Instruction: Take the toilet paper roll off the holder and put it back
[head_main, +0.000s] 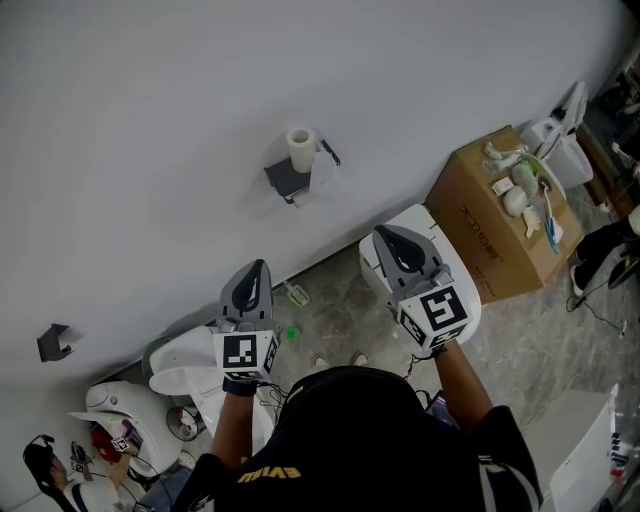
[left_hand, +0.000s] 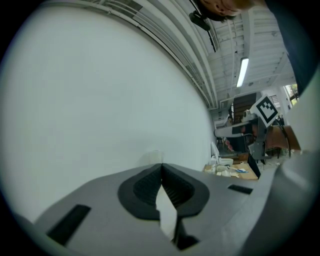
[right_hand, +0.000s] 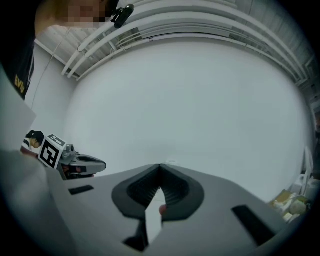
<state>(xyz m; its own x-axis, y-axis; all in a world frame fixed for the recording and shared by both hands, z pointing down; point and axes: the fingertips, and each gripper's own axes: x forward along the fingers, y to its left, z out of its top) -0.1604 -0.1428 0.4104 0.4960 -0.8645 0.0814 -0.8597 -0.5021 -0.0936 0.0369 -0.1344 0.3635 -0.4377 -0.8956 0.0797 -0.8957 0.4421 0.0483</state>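
We hold a gripper in each hand, both pointing level at the white wall (head_main: 150, 150). The roll (head_main: 300, 148) is on its dark holder (head_main: 287, 180), which is fixed to that wall. In the head view the roll lies above the two grippers and between them, well apart from both. It stands on end there, with the open core showing at its top.

The left gripper (head_main: 256, 268) has its jaws together. Its own view (left_hand: 161, 167) shows the two dark ribbed pads meeting at the tip with nothing between them. The right gripper (head_main: 388, 236) is the same: in its own view (right_hand: 160, 167) the jaws are closed tip to tip and hold nothing. Neither gripper touches the roll or the holder.

From the right gripper view we see the left gripper off to the side, and from the left gripper view the right gripper's marker cube (left_hand: 265, 108).

A cardboard box (head_main: 495, 225) stands on the floor (head_main: 340, 320) against the wall, to the right of the right gripper, with pale items on top. A second dark bracket (head_main: 55, 342) is on the wall far to the left.
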